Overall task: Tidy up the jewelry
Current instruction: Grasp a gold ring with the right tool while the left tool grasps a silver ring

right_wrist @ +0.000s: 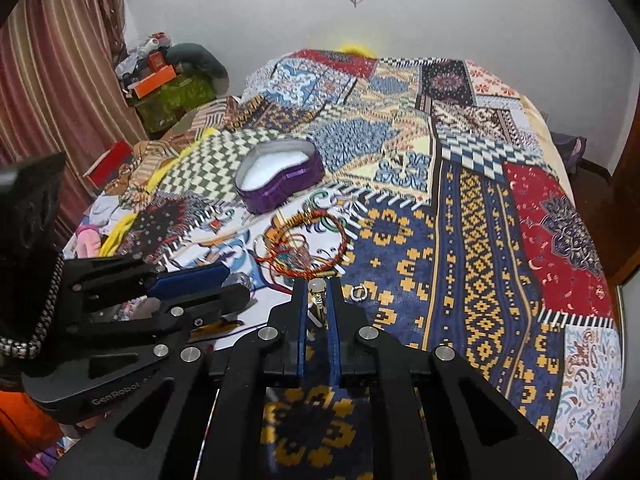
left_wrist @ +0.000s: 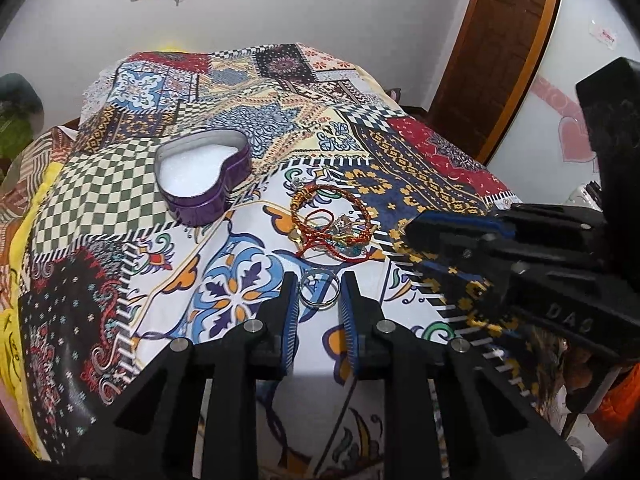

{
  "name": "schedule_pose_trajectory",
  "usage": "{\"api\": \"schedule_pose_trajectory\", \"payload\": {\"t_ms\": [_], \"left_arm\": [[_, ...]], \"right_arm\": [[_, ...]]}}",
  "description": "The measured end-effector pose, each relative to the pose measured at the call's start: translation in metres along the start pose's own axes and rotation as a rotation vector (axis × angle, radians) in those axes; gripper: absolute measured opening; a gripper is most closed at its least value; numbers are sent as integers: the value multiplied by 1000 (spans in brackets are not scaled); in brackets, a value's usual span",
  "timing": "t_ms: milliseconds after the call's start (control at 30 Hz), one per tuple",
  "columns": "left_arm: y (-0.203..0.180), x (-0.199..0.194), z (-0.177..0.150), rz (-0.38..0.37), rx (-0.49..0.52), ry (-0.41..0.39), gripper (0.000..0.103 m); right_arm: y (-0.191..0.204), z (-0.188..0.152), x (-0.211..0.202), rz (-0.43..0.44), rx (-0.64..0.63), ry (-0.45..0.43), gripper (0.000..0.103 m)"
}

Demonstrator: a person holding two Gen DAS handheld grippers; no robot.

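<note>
A purple heart-shaped tin (left_wrist: 204,176) with a white lining stands open on the patterned bedspread; it also shows in the right wrist view (right_wrist: 278,182). A heap of red thread bracelets and a beaded bangle (left_wrist: 334,220) lies in front of it, also seen from the right (right_wrist: 308,246). My left gripper (left_wrist: 319,294) is open with a silver bangle (left_wrist: 319,290) lying between its fingertips. My right gripper (right_wrist: 317,292) is nearly shut around a small gold earring with a pale bead (right_wrist: 317,290). A small silver ring (right_wrist: 357,293) lies just right of it.
The bedspread (right_wrist: 480,240) covers the whole bed. Boxes and clutter (right_wrist: 160,80) stand by the striped curtain at the left. A wooden door (left_wrist: 500,40) is at the right. The right gripper's body (left_wrist: 520,256) reaches in beside the left one.
</note>
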State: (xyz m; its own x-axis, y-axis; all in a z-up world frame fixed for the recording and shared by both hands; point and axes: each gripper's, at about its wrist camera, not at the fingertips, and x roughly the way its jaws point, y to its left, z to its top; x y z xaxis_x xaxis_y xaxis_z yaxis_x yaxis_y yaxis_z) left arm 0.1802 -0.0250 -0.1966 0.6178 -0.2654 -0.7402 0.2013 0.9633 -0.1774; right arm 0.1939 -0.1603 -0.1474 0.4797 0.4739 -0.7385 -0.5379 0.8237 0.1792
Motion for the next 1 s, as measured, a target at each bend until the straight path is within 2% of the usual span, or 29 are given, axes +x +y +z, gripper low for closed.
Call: {"api": "schedule_pose_trajectory", "payload": {"t_ms": [400,567,633,667,700,833,1000], "left_arm": [[8,-49,11,60,-11,-118,20],[15,-60,14,93,-18,-149,21],[18,-61,13,97,-24,-149,21],[19,-60,11,101,-26,-146,21],[20,-59,10,105,-27,-143,21],[25,-53,3,113,-36,-124,21],[31,-43,0,120,-51,-104,21]], "right_arm": [[21,15,-24,-12,-30,-81,7],[16,13,-15,-15,-22,-43,8],[10,8,-4,-4,0,12,17],[6,5,3,-4,13,40,30],[3,2,5,-11,23,46,39],[-5,-2,12,-67,19,45,39],[-10,8,22,-92,-26,47,38]]}}
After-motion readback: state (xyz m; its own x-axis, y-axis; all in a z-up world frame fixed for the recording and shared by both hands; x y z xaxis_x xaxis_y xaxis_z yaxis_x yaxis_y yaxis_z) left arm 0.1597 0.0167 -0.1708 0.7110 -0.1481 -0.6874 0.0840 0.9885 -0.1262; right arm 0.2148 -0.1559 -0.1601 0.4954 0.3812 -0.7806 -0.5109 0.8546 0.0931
